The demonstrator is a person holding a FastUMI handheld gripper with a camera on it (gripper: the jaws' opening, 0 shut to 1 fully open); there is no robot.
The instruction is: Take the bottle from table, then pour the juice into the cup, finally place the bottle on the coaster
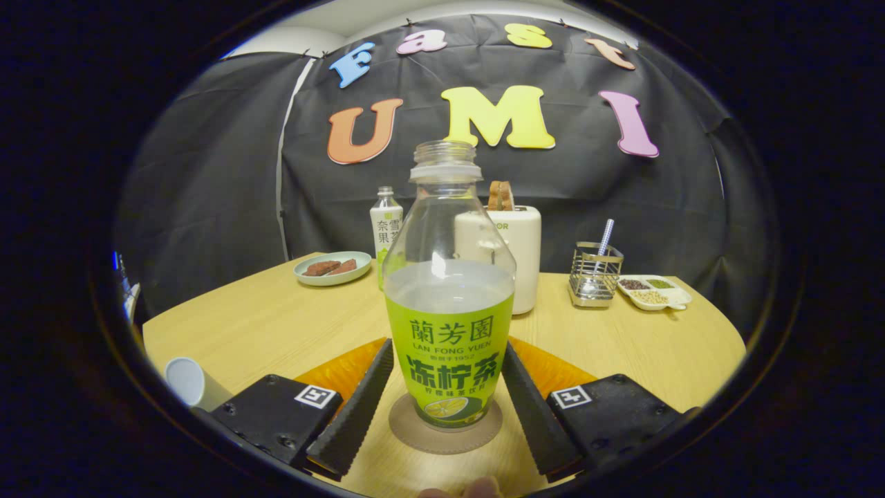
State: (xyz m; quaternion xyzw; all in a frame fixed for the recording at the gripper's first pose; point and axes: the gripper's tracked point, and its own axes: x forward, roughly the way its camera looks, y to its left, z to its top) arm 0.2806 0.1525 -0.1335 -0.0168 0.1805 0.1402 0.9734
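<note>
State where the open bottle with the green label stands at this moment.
The bottle stands upright on the round coaster, between the gripper's fingers, in front of the toaster.

The gripper view looks forward along the jaws, low over the tabletop, very near the bottle, facing the booth's cloth wall.

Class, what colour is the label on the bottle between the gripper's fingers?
Bright green, in the gripper view: the bottle stands on the coaster.

Green-labelled bottle, brown coaster.
</note>
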